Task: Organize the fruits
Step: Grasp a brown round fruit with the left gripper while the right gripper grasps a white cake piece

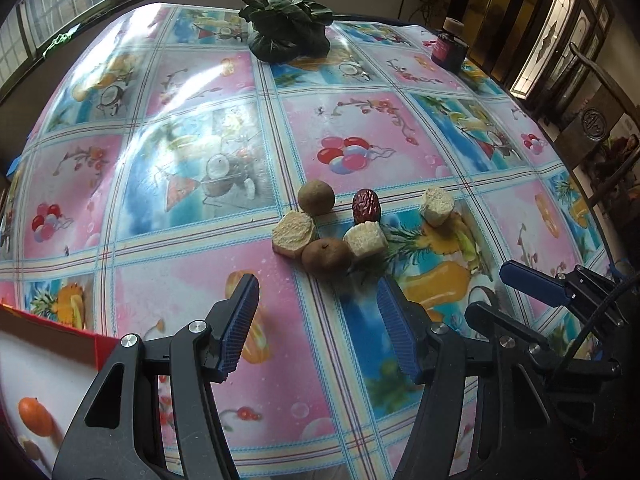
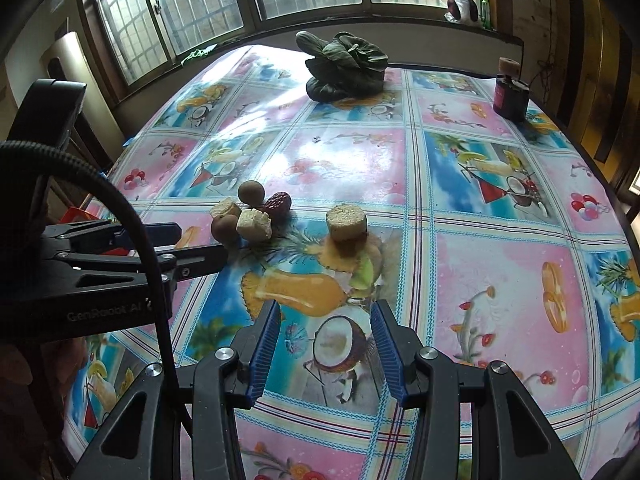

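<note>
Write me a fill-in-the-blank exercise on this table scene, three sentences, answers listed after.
1. The wrinkled red date lies among the fruit pieces, and the number of round brown fruits near it is ____.
2. The left gripper and the right gripper both have jaws that are ____, with nothing between them.
3. At the far end of the table, the leafy vegetable is coloured ____.

Missing words: two; open; green

The red box (image 1: 48, 364) is cut off by the left wrist view's lower-left edge, leaving one corner visible. An orange fruit (image 1: 35, 416) inside shows; a second item below it is blurred. The jar (image 2: 510, 94) label is unreadable.
</note>
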